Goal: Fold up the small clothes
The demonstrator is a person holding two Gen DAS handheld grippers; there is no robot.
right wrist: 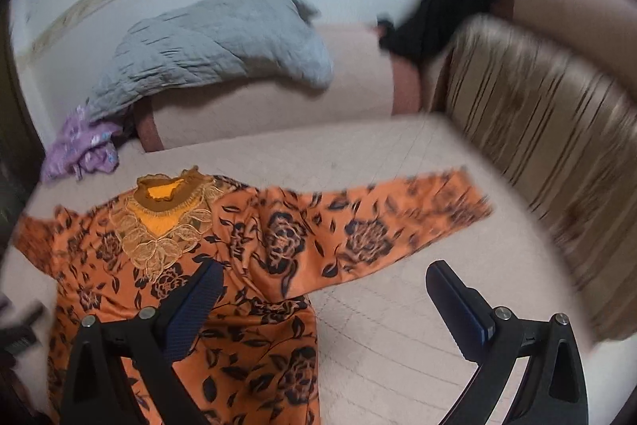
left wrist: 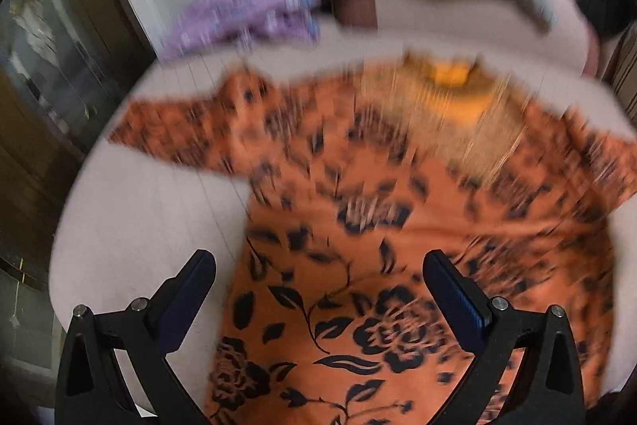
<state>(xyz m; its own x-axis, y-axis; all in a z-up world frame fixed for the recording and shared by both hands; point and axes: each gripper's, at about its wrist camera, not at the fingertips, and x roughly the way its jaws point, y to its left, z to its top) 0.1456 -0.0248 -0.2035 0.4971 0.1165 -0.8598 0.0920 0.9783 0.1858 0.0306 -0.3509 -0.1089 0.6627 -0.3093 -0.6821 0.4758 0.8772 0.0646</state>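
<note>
An orange floral garment (right wrist: pixel 254 249) lies flat on a pale bed (right wrist: pixel 398 345), its long axis running from the lace-trimmed neckline at the far end toward the cameras, one sleeve stretched right. No readable writing. The left gripper (left wrist: pixel 318 297) and right gripper (right wrist: pixel 322 305) hover above it, jaws spread, empty.

Your left gripper (left wrist: pixel 318 289) has its jaws spread wide, nothing between the dark blue pads (left wrist: pixel 458 299). Your right gripper (right wrist: pixel 322 297) is spread just as wide and grips nothing; its left finger (right wrist: pixel 195 309) sits lower in frame than its right finger (right wrist: pixel 458 309).
</note>
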